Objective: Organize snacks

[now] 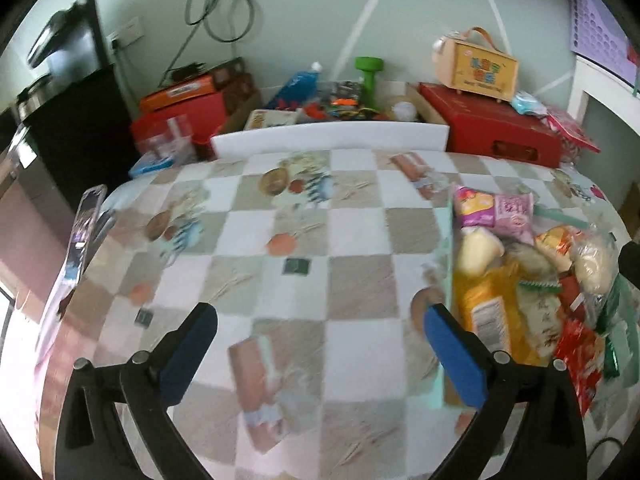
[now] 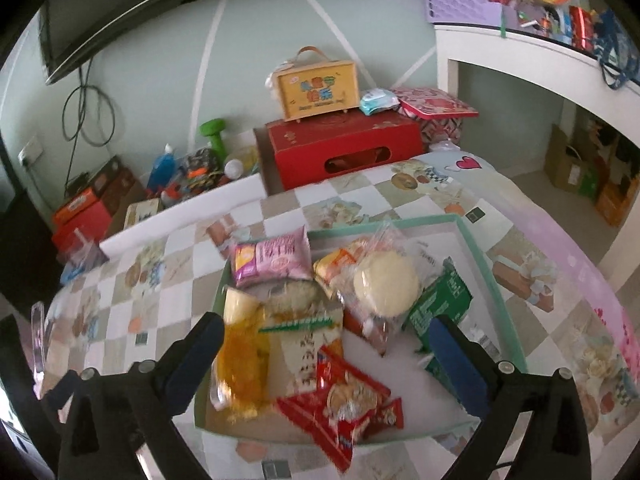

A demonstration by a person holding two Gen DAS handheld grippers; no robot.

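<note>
A shallow mint-green box (image 2: 494,276) on the checked tablecloth holds several snack packs: a pink pack (image 2: 276,260), a round pale bun in clear wrap (image 2: 386,283), a yellow pack (image 2: 240,356), a red pack (image 2: 340,400) and a green pack (image 2: 440,304). My right gripper (image 2: 324,344) is open and empty, just above the box's near half. My left gripper (image 1: 320,328) is open and empty over bare tablecloth, left of the box (image 1: 448,264). The snacks (image 1: 520,280) lie at its right.
A red carton (image 2: 344,152) with a yellow handled case (image 2: 316,88) stands behind the table. Boxes, a blue bottle (image 2: 162,168) and a green dumbbell (image 2: 214,134) lie at back left. A white shelf (image 2: 520,52) rises at right. A clear strip (image 1: 78,240) stands at the table's left edge.
</note>
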